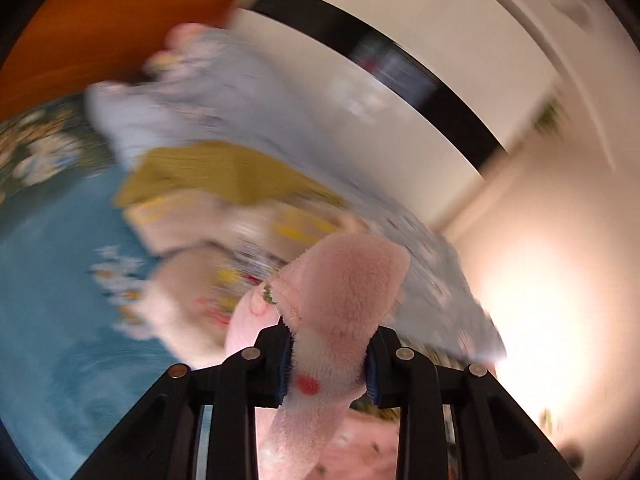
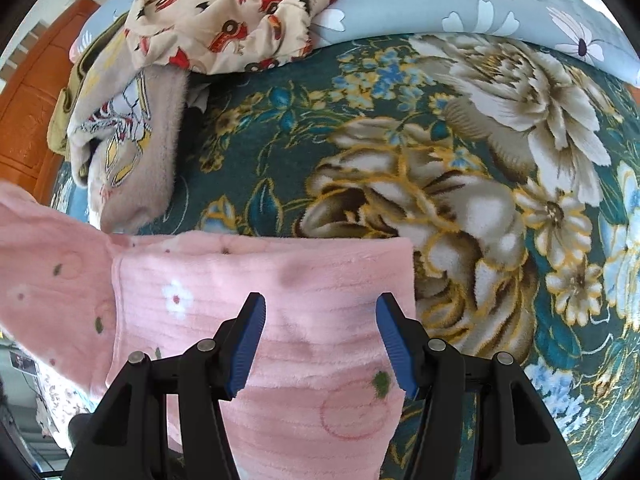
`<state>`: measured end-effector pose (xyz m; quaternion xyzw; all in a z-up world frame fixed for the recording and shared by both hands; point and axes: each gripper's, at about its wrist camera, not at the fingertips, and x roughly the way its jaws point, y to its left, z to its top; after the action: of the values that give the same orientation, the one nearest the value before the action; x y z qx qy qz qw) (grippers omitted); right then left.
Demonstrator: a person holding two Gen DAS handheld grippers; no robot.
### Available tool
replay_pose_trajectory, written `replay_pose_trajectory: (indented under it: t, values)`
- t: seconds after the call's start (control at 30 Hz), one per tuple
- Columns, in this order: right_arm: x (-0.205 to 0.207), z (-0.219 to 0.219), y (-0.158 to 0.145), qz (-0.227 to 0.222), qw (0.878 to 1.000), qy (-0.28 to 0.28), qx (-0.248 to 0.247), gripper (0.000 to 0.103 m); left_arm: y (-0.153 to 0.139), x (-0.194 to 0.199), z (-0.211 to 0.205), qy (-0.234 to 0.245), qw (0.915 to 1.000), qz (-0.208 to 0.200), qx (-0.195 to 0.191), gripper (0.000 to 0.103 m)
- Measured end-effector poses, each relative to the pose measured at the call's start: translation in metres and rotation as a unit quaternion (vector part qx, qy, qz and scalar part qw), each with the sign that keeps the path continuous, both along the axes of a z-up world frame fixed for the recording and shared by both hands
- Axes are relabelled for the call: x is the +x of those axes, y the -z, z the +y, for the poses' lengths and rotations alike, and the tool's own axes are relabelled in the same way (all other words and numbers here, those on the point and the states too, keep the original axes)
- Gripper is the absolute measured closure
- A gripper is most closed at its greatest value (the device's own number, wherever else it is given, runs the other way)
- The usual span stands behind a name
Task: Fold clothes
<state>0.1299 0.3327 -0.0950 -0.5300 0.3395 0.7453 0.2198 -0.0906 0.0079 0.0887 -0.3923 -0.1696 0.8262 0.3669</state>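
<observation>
left claw [image 1: 329,364] grips one pink garment [image 1: 340,300]; right claw [image 2: 320,344] gapes wide; perhaps four garments heaped

A bed carries everything, spread with a dark teal floral blanket [image 2: 360,128]. On it lie a pink fleece garment [image 2: 304,280] at the near edge, a heap of crumpled clothes [image 2: 132,120] at the far left, and a grey-blue flowered quilt [image 2: 420,4] along the back.

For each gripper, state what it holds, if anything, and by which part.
The left gripper is shut on a bunched fold of the pink fleece garment. The right gripper is open above the same garment, holding nothing.
</observation>
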Motion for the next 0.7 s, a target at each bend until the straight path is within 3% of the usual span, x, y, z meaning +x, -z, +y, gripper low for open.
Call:
replay_pose_trajectory:
  t: [0.07,0.17,0.27,0.43,0.53,0.57,0.63,0.7]
  values:
    - [0.001,0.003,-0.002,0.007,1.0,0.004,0.0,0.044,0.015,0.016,0.039,0.041,0.9989,-0.015,-0.015,0.072]
    - [0.002,0.008,-0.006,0.019,1.0,0.007,0.001,0.044,0.057,0.046,0.089,0.094,0.9912,-0.073,-0.058,0.072]
    - [0.007,0.013,-0.008,0.026,1.0,0.013,0.0,0.044,0.096,0.081,0.126,0.136,0.9782,-0.13,-0.088,0.072]
    - [0.031,0.026,0.0,0.017,0.999,0.046,-0.01,0.044,0.14,0.132,0.156,0.177,0.9581,-0.175,-0.142,0.066]
    - [0.045,0.034,0.003,0.015,0.998,0.06,-0.018,0.044,0.152,0.151,0.161,0.189,0.952,-0.19,-0.148,0.056]
    - [0.049,0.035,0.004,0.014,0.998,0.063,-0.017,0.044,0.156,0.153,0.161,0.19,0.9506,-0.199,-0.143,0.046]
    - [0.054,0.037,0.005,0.014,0.998,0.067,-0.016,0.044,0.163,0.154,0.158,0.189,0.9467,-0.231,-0.122,0.029]
    - [0.059,0.039,0.005,0.014,0.997,0.072,-0.017,0.044,0.169,0.146,0.156,0.181,0.943,-0.263,-0.094,0.023]
